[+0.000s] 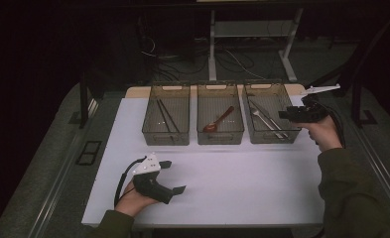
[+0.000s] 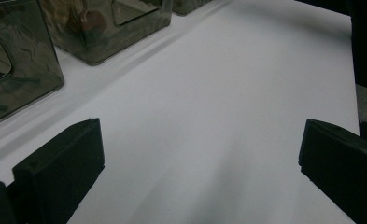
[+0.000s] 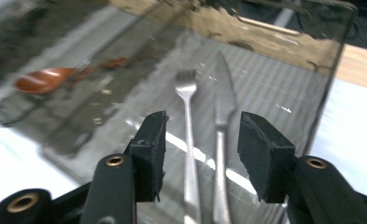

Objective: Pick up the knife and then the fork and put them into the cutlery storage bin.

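Cutlery sorting: right gripper over the right bin

Its fingers (image 3: 265,154) stand released, nothing between them, above the fork (image 3: 188,140) and knife (image 3: 222,140) lying in that bin (image 1: 269,136); next likely withdrawing. The left gripper (image 1: 168,177) rests open-fingered on the counter (image 1: 242,183).

The left hand (image 1: 135,198) rests low near the table's near edge, holding the black-and-white left gripper (image 1: 175,176) level, jaws wide apart and empty. The right hand (image 1: 324,133) holds the black right gripper (image 1: 283,115) raised, jaws parted, gripping nothing.
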A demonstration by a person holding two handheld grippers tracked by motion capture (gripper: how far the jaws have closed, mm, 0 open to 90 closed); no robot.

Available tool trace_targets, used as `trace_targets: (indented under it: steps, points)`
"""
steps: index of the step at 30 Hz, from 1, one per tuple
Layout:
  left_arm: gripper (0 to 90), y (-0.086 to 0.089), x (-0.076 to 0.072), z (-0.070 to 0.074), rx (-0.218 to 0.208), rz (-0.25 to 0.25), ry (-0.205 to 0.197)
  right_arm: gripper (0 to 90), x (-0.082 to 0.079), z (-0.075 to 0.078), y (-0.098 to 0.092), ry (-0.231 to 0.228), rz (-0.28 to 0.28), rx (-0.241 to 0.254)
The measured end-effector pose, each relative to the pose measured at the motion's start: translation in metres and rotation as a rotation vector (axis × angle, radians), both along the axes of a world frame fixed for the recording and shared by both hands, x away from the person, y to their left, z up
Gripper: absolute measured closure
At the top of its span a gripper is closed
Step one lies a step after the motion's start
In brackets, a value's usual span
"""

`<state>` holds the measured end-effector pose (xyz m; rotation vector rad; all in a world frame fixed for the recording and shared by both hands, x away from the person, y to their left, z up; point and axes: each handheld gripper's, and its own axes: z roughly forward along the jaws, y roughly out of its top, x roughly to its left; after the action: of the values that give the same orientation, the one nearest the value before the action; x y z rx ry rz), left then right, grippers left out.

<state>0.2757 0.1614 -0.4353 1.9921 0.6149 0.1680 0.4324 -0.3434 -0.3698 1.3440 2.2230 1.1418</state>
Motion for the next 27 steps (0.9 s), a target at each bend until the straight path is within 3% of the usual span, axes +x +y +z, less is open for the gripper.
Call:
trace_targets:
  steps: [4,14,20,27]
  points:
    - [0.0,0.0,0.0,0.0,0.001,0.001,-0.002,40.3,-0.014,0.005,0.002,-0.021,0.024,0.023]
    - [0.0,0.001,0.002,0.001,0.004,0.007,-0.008,31.4,-0.054,0.007,0.013,-0.103,0.073,0.043]
    - [0.0,0.001,0.001,0.001,0.004,0.009,-0.012,26.2,-0.08,0.002,0.026,-0.149,0.105,0.036]
    - [0.0,0.001,0.001,0.001,0.005,0.008,-0.011,20.5,-0.107,-0.009,0.036,-0.176,0.119,0.071]
